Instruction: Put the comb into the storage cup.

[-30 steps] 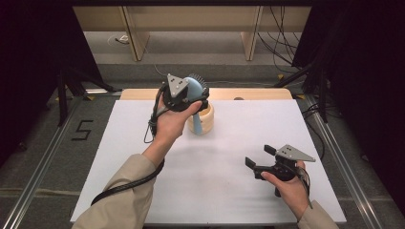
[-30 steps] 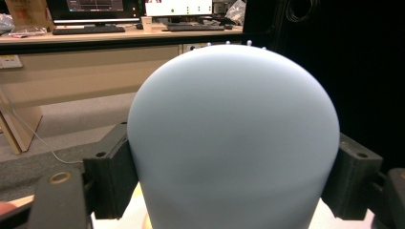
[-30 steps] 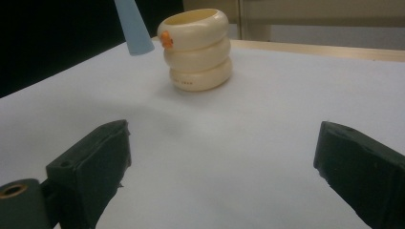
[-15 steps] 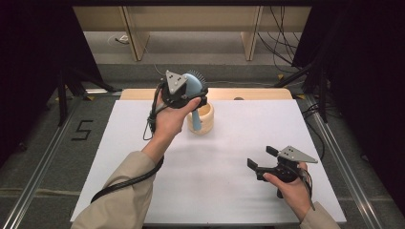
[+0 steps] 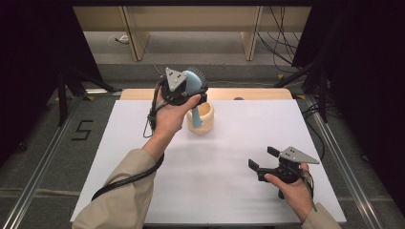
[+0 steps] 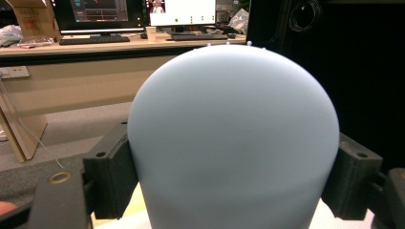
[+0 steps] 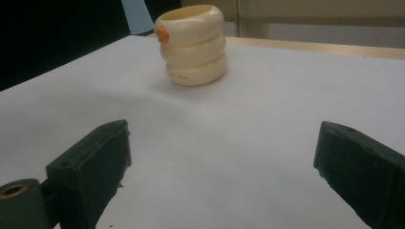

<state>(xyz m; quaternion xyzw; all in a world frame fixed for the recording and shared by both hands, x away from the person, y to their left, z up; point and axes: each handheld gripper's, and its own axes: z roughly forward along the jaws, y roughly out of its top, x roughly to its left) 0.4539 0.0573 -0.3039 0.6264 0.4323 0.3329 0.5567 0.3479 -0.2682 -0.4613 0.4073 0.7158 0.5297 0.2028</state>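
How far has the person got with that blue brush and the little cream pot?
Done: the left gripper is clamped on the head of the blue hairbrush. In hand: the brush hangs handle-down at the cream ringed holder, though I can't tell if the handle is inside. Left, probably: settling it and letting go. The right gripper rests open on the white table.

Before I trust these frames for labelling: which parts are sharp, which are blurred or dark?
High view: evenly lit white table, dark surroundings, soft shadow under the cream holder. Left gripper view: the blue brush sits so close that it is soft and featureless, while the desk behind is sharper. Right gripper view: the holder is fairly sharp, the near jaws blurred and dark.
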